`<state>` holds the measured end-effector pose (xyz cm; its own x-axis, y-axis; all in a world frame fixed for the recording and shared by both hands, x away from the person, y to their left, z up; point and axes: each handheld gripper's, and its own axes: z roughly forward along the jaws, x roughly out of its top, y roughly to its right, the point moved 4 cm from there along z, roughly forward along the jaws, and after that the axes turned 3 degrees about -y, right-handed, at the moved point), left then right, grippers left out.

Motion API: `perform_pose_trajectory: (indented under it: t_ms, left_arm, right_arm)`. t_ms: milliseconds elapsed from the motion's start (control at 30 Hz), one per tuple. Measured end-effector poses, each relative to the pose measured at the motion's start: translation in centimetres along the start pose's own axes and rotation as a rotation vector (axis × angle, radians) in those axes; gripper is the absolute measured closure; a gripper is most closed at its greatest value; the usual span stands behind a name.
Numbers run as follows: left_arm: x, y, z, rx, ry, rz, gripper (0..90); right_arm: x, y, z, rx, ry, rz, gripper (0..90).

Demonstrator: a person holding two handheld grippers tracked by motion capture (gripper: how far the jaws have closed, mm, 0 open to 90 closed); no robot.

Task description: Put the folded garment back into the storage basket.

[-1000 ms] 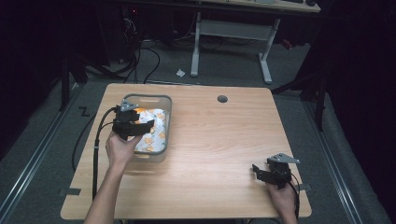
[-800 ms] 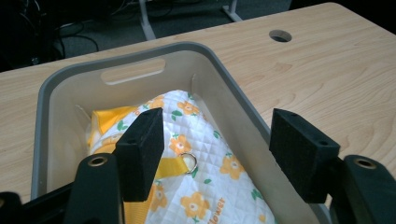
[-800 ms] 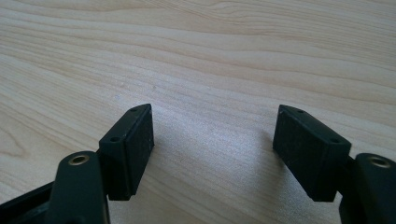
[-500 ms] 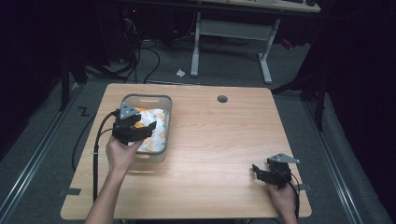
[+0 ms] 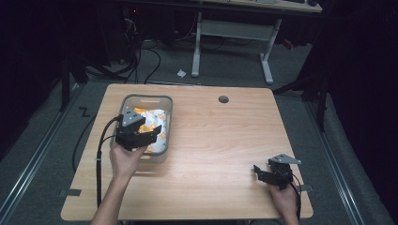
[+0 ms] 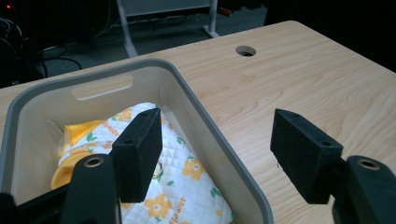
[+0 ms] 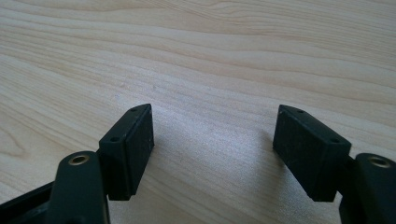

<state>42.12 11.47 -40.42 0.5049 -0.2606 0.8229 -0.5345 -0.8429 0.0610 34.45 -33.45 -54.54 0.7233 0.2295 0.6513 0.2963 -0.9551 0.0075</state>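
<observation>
Hovering over the near right part of a grey plastic bin (image 5: 165,123), the left gripper (image 5: 149,132) has its jaws spread wide and holds nothing. In the left gripper view, one jaw is above the bin's interior and the other is above bare wood outside the bin's right wall (image 6: 212,148). The bin stands near the counter's (image 5: 225,140) left edge and contains a white quilted cloth (image 6: 180,179) printed with yellow flowers. The right gripper (image 5: 261,172) sits low near the counter's near right corner, jaws apart and empty, above bare wood. A round cable hole (image 5: 223,99) lies near the far edge.
</observation>
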Motion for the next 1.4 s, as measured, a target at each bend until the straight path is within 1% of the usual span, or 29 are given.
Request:
perform_pose_trajectory:
  t_ms: [67, 100, 133, 167, 500, 733, 867, 1033, 1133, 1233, 1367, 1400]
  left_arm:
    - [0.0, 0.2, -0.1, 0.004, 0.004, 0.000, 33.8]
    - [-0.1, 0.4, -0.3, -0.005, 0.013, -0.004, 33.6]
    - [-0.1, 0.4, -0.3, -0.005, 0.013, -0.004, 33.5]
    - [-0.2, 0.7, -0.4, -0.007, 0.019, -0.001, 33.4]
    - [-0.4, 1.7, -0.9, -0.036, 0.037, -0.001, 33.0]
    - [-0.8, 2.2, -1.1, -0.059, 0.034, -0.004, 32.8]
    - [-1.0, 2.6, -1.4, -0.074, 0.046, -0.008, 32.7]
    - [-1.3, 3.0, -1.5, -0.087, 0.043, -0.010, 32.7]
    - [-1.4, 3.3, -1.5, -0.091, 0.044, -0.004, 32.7]
    - [-1.7, 3.6, -1.4, -0.088, 0.034, 0.006, 32.6]
    - [-2.0, 3.9, -1.2, -0.100, 0.023, 0.007, 32.7]
    - [-2.2, 4.1, -1.1, -0.107, 0.022, 0.011, 32.7]
  right_arm:
    - [0.0, 0.0, 0.0, 0.000, 0.000, 0.000, 29.4]
    - [0.0, 0.0, 0.0, 0.000, 0.000, 0.000, 29.4]
    - [0.0, 0.0, 0.0, 0.000, 0.000, 0.000, 29.4]
    - [0.0, 0.0, 0.0, 0.000, 0.000, 0.000, 29.4]
    - [0.0, 0.0, 0.0, 0.000, 0.000, 0.000, 29.4]
    - [0.0, 0.0, 0.0, 0.000, 0.000, 0.000, 29.4]
    - [0.0, 0.0, 0.0, 0.000, 0.000, 0.000, 29.4]
    - [0.0, 0.0, 0.0, 0.000, 0.000, 0.000, 29.4]
    - [0.0, 0.0, 0.0, 0.000, 0.000, 0.000, 29.4]
    - [0.0, 0.0, 0.0, 0.000, 0.000, 0.001, 29.4]
    - [0.0, 0.0, 0.0, 0.000, 0.000, 0.000, 29.4]
    - [0.0, 0.0, 0.0, 0.000, 0.000, 0.000, 29.4]
